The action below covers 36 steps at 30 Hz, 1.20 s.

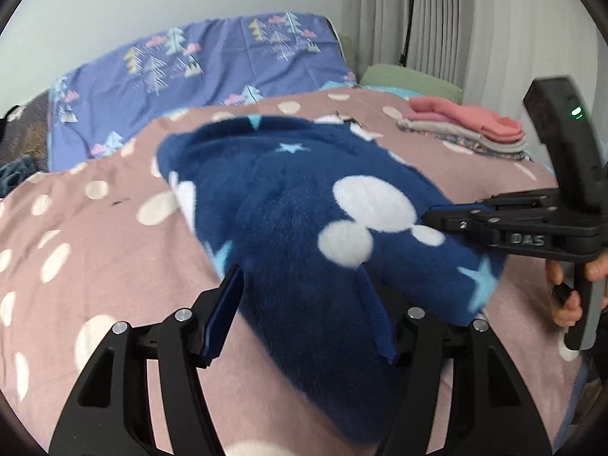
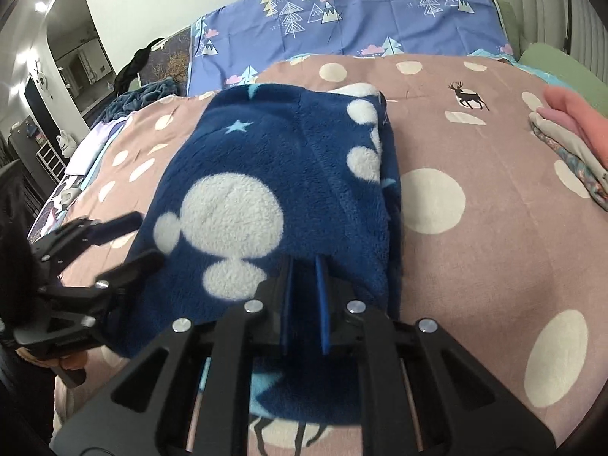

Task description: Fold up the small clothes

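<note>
A navy fleece garment [image 1: 296,212] with white blobs and pale blue stars lies folded on the pink dotted bedspread [image 1: 76,228]; it also shows in the right wrist view [image 2: 273,174]. My left gripper [image 1: 300,285] is open, its fingers straddling the garment's near end. My right gripper [image 2: 306,266] is shut on the garment's near edge; it also shows from the side at the right of the left wrist view [image 1: 437,214]. The left gripper shows open at the left of the right wrist view [image 2: 140,235].
A stack of folded clothes [image 1: 467,125] with a pink piece on top sits at the bed's far right, also seen in the right wrist view [image 2: 573,140]. A purple tree-print pillow [image 1: 205,72] lies at the head. A green pillow [image 1: 410,79] and curtains are behind.
</note>
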{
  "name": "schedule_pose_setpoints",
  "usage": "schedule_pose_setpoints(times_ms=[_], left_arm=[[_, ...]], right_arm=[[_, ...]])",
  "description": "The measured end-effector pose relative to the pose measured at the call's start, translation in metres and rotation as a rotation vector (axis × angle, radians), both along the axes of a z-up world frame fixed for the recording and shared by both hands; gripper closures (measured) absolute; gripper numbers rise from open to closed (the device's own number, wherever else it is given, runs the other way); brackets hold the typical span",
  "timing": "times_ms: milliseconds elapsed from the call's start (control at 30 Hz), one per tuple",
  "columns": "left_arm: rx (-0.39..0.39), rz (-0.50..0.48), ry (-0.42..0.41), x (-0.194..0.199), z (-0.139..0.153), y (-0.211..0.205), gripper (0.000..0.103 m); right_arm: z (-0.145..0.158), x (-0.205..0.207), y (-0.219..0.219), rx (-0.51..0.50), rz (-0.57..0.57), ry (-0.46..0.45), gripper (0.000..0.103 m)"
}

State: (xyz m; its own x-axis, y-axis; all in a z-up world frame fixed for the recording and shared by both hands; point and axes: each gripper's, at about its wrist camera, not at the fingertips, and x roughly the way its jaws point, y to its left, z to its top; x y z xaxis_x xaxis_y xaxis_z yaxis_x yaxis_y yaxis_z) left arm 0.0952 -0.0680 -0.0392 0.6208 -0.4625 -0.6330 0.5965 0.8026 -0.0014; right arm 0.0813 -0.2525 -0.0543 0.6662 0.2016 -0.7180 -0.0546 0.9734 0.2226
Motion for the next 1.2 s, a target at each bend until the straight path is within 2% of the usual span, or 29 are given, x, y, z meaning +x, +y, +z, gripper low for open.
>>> schedule_pose_setpoints(times_ms=[100, 200, 233, 267, 367, 467, 500, 600, 700, 867, 967, 1033, 1100, 1200], left_arm=[[-0.045, -0.026, -0.019, -0.038, 0.002, 0.014, 0.035], [-0.004, -0.029, -0.017, -0.069, -0.014, 0.015, 0.034], [0.019, -0.032, -0.002, -0.075, -0.023, 0.014, 0.034], [0.047, -0.029, 0.01, -0.078, -0.031, 0.011, 0.034], [0.104, 0.041, 0.038, -0.065, -0.049, 0.003, 0.034], [0.052, 0.088, 0.067, -0.05, -0.048, -0.004, 0.034], [0.053, 0.105, 0.049, -0.05, -0.047, -0.006, 0.032], [0.201, 0.172, -0.047, -0.047, -0.058, -0.013, 0.03], [0.181, 0.18, -0.025, -0.046, -0.058, 0.003, 0.029], [0.271, 0.163, -0.106, -0.065, -0.053, -0.004, 0.03], [0.21, 0.064, -0.042, -0.081, -0.041, 0.002, 0.041], [0.138, 0.002, -0.012, -0.091, -0.026, 0.014, 0.053], [0.038, -0.023, 0.005, -0.093, -0.004, 0.029, 0.072], [-0.118, 0.0, -0.014, -0.076, 0.025, 0.041, 0.075]], right_arm=[[-0.004, -0.004, -0.01, 0.042, 0.0, -0.004, 0.09], [0.0, -0.016, -0.019, 0.113, -0.031, -0.038, 0.089], [0.002, -0.022, -0.02, 0.126, -0.038, -0.053, 0.084], [0.005, -0.033, -0.022, 0.143, -0.045, -0.081, 0.076], [0.004, -0.056, -0.021, 0.17, -0.042, -0.108, 0.073], [-0.006, -0.057, -0.016, 0.101, -0.043, -0.068, 0.076], [-0.016, -0.054, -0.018, 0.082, -0.06, -0.03, 0.076], [-0.029, -0.046, -0.025, 0.11, -0.074, -0.009, 0.079], [-0.03, -0.045, -0.022, 0.096, -0.075, -0.005, 0.08], [-0.031, -0.046, -0.02, 0.091, -0.08, -0.008, 0.08], [-0.028, -0.051, -0.026, 0.129, -0.081, -0.02, 0.08], [-0.026, -0.056, -0.032, 0.163, -0.081, -0.021, 0.08], [-0.026, -0.058, -0.036, 0.194, -0.084, -0.016, 0.08], [-0.028, -0.057, -0.035, 0.198, -0.091, -0.014, 0.08]])
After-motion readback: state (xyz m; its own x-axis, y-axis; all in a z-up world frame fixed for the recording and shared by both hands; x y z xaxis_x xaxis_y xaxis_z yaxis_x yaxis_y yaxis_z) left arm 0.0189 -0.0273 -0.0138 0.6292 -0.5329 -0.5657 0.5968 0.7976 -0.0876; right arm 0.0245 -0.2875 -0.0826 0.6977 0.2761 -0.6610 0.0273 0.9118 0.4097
